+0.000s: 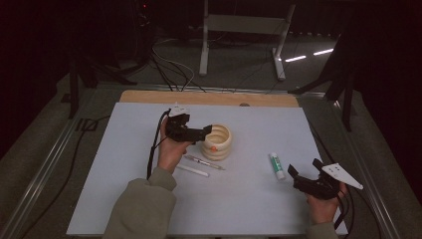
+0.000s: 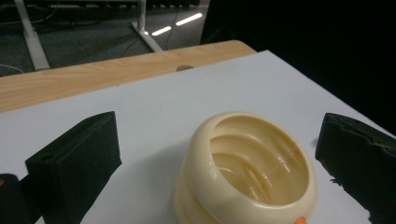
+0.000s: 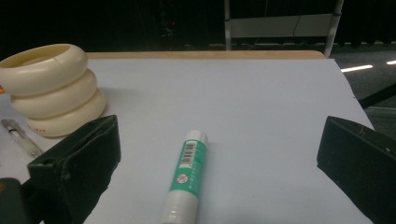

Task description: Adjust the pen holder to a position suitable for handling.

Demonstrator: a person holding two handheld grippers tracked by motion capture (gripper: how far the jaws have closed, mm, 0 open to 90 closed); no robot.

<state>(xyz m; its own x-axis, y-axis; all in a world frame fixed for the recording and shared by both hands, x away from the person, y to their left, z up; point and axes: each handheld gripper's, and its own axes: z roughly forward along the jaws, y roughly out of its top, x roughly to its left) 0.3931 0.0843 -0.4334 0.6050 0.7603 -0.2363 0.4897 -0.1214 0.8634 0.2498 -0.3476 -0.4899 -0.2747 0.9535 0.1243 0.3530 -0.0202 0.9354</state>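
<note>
A cream ribbed cup stands upright near the middle of the white mat, with a small orange mark low on its side. My left gripper hovers just left of and above the cup's rim. In the left gripper view the cup sits below and ahead of the left gripper, whose jaws are wide apart and touch nothing. A green-and-white glue stick lies at the right. My right gripper rests open just behind it; the glue stick lies between the open jaws, untouched.
Two pens lie side by side in front of the cup, and one pen is beside the cup's base in the right gripper view. A wooden table edge runs behind the mat. Cables and a stand's legs lie on the floor beyond.
</note>
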